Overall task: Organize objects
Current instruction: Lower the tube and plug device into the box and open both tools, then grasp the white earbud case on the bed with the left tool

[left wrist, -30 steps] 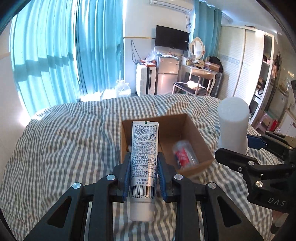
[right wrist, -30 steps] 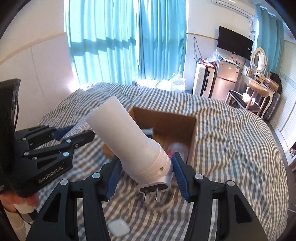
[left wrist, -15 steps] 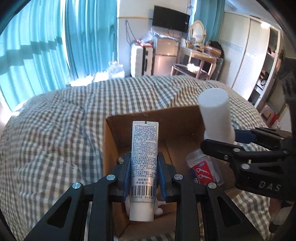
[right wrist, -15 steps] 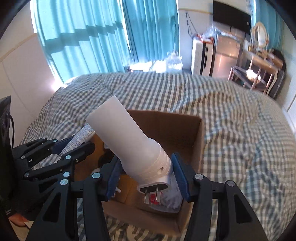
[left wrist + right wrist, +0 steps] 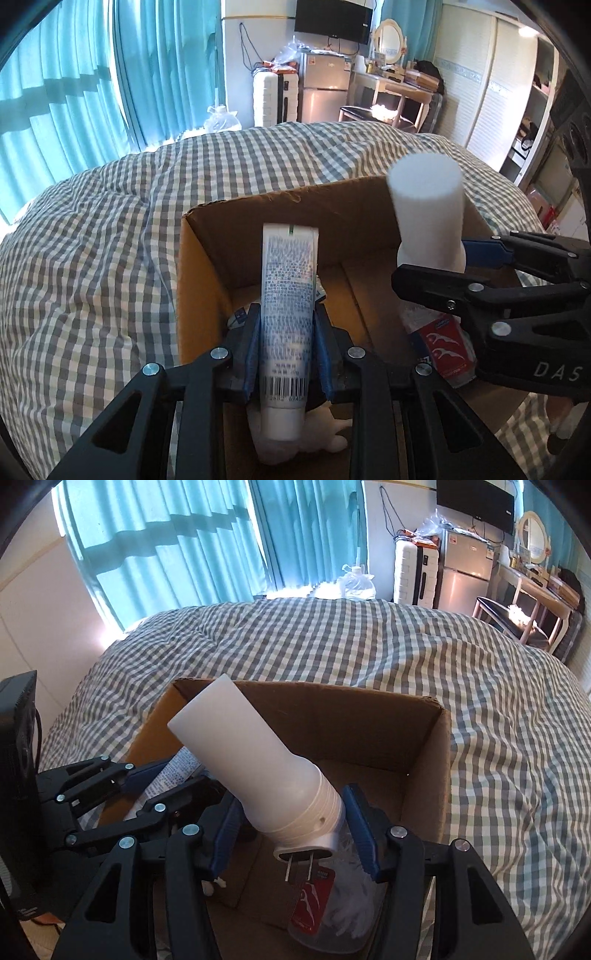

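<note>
An open cardboard box point(image 5: 199, 258) sits on the checked bed; it also shows in the right wrist view point(image 5: 439, 760). My left gripper point(image 5: 287, 347) is shut on a white printed tube point(image 5: 288, 291), held upright over the box's left side. My right gripper point(image 5: 291, 830) is shut on a white cylindrical plug-in device point(image 5: 255, 760) with two metal prongs, held over the box's right side. The device point(image 5: 428, 210) and right gripper point(image 5: 480, 280) also show in the left wrist view. A clear jar with a red label point(image 5: 325, 901) lies in the box.
The grey-checked duvet point(image 5: 369, 638) surrounds the box on all sides. Teal curtains point(image 5: 74, 92), a white suitcase point(image 5: 269, 96), a small fridge and a dressing table stand beyond the bed. A white object point(image 5: 299, 443) lies in the box under the tube.
Both grippers have moved forward and down with their objects, from in front of the box to over its open inside. Grips are unchanged.
</note>
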`<state>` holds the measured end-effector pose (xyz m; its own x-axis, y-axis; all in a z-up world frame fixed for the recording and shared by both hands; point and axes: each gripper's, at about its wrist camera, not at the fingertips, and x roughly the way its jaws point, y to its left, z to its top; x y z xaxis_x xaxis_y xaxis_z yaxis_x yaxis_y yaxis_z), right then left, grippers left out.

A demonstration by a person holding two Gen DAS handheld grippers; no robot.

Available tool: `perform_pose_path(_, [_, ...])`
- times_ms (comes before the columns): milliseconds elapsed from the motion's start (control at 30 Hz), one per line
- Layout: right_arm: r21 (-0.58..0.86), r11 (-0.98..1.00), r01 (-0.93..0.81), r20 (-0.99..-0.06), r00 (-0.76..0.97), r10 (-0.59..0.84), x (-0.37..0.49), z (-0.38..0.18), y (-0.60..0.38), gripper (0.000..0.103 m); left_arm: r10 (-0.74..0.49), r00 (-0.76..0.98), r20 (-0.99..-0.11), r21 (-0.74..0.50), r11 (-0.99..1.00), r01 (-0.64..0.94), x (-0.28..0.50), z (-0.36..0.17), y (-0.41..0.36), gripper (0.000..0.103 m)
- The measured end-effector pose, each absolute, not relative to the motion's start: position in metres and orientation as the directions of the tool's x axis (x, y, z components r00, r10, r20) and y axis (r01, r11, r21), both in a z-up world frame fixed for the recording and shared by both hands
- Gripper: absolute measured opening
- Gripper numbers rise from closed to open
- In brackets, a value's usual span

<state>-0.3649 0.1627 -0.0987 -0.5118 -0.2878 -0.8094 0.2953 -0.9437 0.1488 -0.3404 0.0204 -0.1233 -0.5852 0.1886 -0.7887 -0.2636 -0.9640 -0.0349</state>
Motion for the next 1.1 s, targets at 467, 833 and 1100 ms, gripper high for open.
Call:
perform_pose_path(467, [0.142, -0.959, 0.246, -0.719, -0.640, -0.271, -0.292, -0.014, 0.191, 0.067, 0.174, -0.658, -0.733, -0.044, -0.977, -0.209, -0.280, -0.054, 0.018, 0.084])
perform_pose_path(833, [0.039, -0.957, 0.289, -0.616, -0.747, -0.250, -0.199, 0.062, 0.199, 0.081, 0.121, -0.754, -0.646, -0.028, -0.991, -0.134, -0.208, 0.021, 0.002, 0.093])
perform_pose_path(1100, [-0.009, -0.948, 0.317, -0.614, -0.750, -0.245, -0.139, 0.051, 0.200, 0.088, 0.065, -0.742, -0.667, -0.002, -0.996, -0.085, -0.166, 0.019, 0.004, 0.097])
